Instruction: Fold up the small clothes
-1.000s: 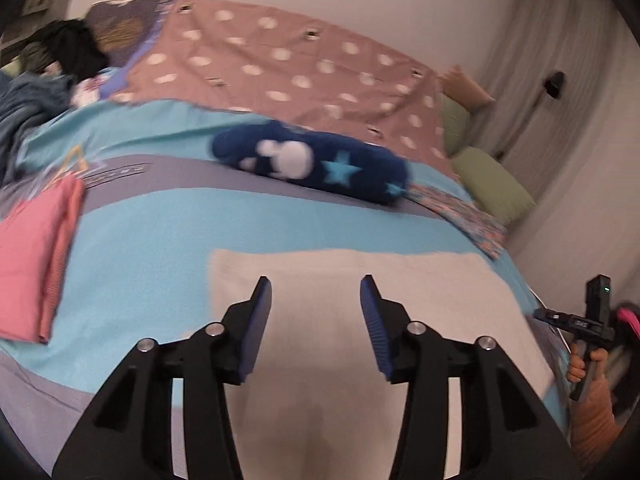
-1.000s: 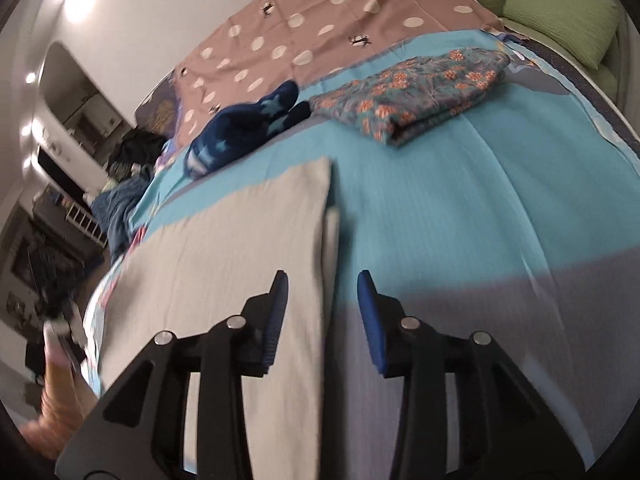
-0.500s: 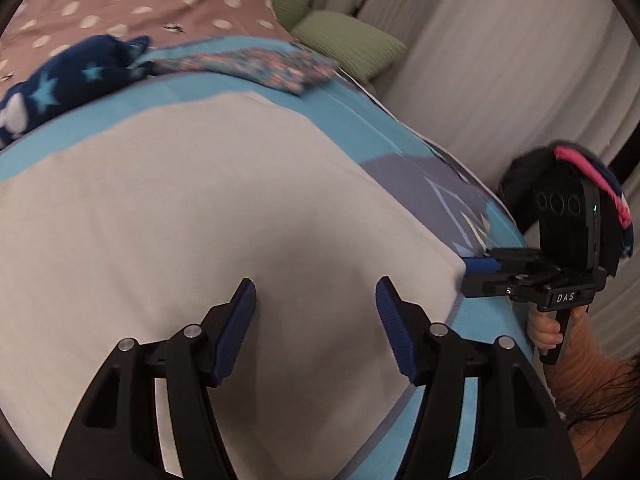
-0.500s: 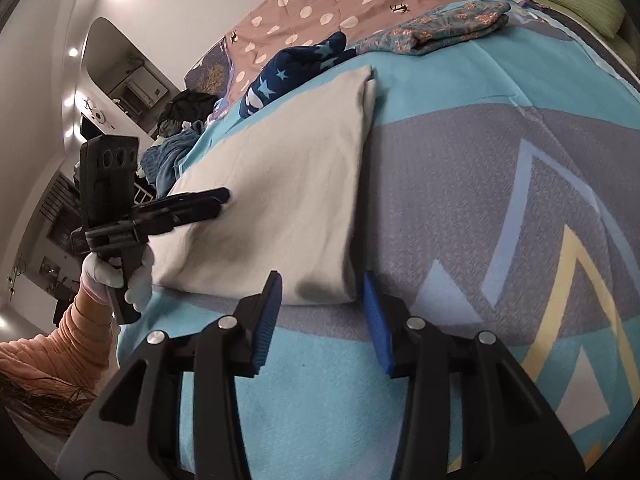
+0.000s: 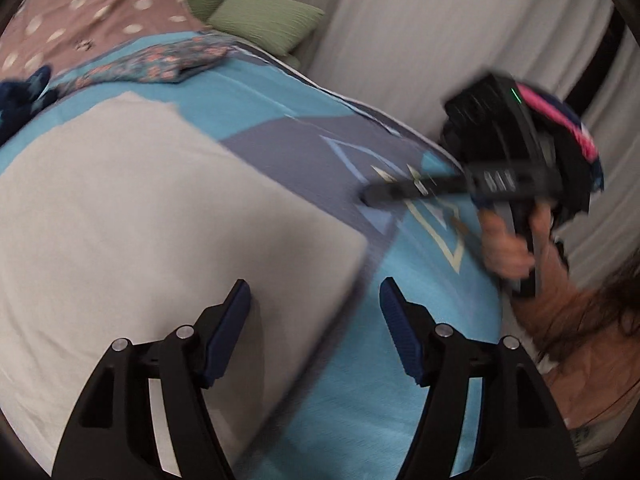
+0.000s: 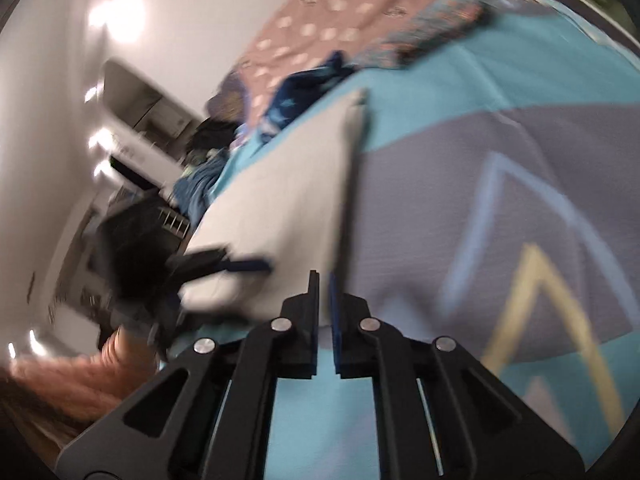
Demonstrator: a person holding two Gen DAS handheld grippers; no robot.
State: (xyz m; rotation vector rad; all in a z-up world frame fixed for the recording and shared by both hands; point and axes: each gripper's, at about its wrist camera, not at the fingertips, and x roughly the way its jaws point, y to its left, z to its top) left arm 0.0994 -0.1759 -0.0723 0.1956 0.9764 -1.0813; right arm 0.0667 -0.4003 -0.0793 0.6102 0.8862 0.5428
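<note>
A pale beige cloth (image 5: pixel 140 220) lies flat on the blue and grey bedspread (image 5: pixel 400 380). My left gripper (image 5: pixel 316 300) hangs over the cloth's near right corner, its jaws opening. The corner shows between and below the blue pads, which do not press on it. The right wrist view also shows the left gripper (image 6: pixel 256 265), blurred, at the cloth's (image 6: pixel 280 200) near edge. My right gripper (image 6: pixel 324 280) is closing, its pads almost together by the cloth's right edge. I see no fabric between them. Seen from the left, the right gripper (image 5: pixel 368 198) is a thin dark bar over the grey patch.
A folded floral garment (image 5: pixel 160 62) and a navy star-patterned piece (image 5: pixel 20 96) lie farther up the bed. Behind them are a dotted brown quilt (image 5: pixel 80 12) and green pillows (image 5: pixel 264 20). Grey curtains (image 5: pixel 440 40) hang at the right. A person's hand (image 5: pixel 504 248) holds the right gripper.
The left gripper swung from the cloth's middle to its near right corner and its jaws widened. The right gripper drew in to the cloth's right edge and its jaws came together.
</note>
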